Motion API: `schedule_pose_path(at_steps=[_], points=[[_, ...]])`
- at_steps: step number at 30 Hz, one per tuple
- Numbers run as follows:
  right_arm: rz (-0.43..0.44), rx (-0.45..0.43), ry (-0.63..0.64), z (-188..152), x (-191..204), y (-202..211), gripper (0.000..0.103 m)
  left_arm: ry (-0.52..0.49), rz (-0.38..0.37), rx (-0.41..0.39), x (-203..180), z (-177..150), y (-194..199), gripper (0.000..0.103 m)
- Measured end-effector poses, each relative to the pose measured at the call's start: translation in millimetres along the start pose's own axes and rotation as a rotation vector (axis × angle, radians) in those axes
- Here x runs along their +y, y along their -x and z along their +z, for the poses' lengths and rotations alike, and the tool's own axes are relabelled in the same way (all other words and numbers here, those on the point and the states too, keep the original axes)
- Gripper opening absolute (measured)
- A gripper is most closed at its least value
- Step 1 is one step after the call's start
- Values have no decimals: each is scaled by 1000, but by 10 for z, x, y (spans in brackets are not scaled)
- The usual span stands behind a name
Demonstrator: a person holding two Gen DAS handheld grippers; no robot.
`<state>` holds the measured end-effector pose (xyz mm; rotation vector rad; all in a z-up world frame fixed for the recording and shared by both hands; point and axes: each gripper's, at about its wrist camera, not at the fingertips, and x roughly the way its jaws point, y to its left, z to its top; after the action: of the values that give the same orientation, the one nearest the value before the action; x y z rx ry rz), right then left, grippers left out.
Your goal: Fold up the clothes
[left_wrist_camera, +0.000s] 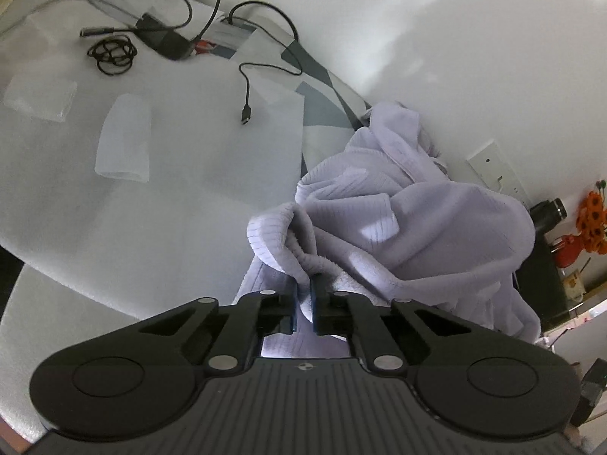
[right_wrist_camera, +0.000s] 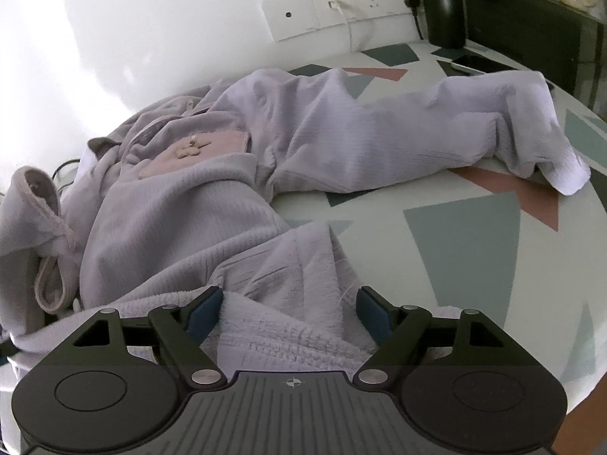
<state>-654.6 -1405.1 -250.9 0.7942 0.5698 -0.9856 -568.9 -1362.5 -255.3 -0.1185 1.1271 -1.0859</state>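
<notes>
Two grippers work on one lilac garment (right_wrist_camera: 235, 189), which lies crumpled across the patterned surface (right_wrist_camera: 470, 235) close to the wall, one sleeve (right_wrist_camera: 474, 121) stretched out toward the far right edge. The left gripper (left_wrist_camera: 303, 295) has its jaws pinched tight on a rolled hem or cuff edge of the cloth, and a thin fold runs up between the pads; a grip on the seam seems chosen because it gives a firm line to pull the fabric flat. The right gripper (right_wrist_camera: 290, 311) stands with jaws wide, straddling a thick fleecy fold of the same garment without pressing on it, so nothing is held there. Judging by the bunched heap, folding has hardly begun: the garment likely needs spreading first. Loose cables (left_wrist_camera: 246, 87) lie well apart on the white sheet (left_wrist_camera: 170, 189).
</notes>
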Motion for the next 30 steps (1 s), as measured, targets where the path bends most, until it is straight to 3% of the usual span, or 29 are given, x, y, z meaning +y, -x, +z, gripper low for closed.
schedule_pose_path(at_steps=[6,12,18,21,25,28,30], points=[[73,-66,-159,7,-274,339,74,-101,35,-2,-147,-37,321,5],[30,-88,-372,-102,-804,729,65,-281,150,68,-291,-272,437,5],[-43,-62,-452,-476,-1115,966,65,-327,192,116,-251,-425,518,5],[-33,-38,-473,-566,-1157,913,60,-386,259,145,-188,-524,576,4],[-8,-18,-490,-624,-1155,813,60,-368,282,198,-43,-610,641,4],[7,-4,-488,-611,-1104,733,52,-388,300,213,-24,-680,677,4],[-3,1,-479,-607,-1068,719,39,-399,300,218,-22,-718,688,4]])
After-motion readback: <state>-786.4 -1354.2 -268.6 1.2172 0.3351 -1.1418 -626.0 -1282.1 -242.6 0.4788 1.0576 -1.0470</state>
